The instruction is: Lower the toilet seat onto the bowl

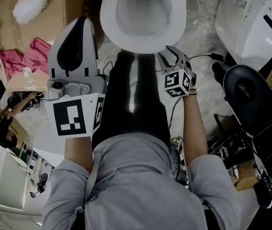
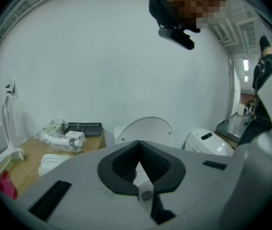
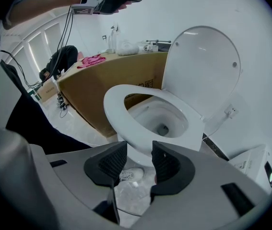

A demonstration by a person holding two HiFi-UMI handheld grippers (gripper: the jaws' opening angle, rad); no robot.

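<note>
Seat (image 3: 119, 110): it lies flat on the rim of the bowl (image 3: 160, 120), with the ring open to the water below.
Lid (image 3: 203, 63): it stands upright behind the seat, close to the white wall.
My right claw (image 3: 136, 153): the jaws are apart with nothing between them. It sits low at the bowl's front edge, just beside the seat's front rim (I cannot tell whether it touches).
My left claw (image 2: 139, 143): the jaws are together at the tips and grip nothing. I hold it up, left of the bowl, pointing at the lid and the wall.
Cardboard box (image 3: 109, 78): it stands on the floor left of the toilet, with a pink cloth (image 3: 91, 60) on its top.
</note>
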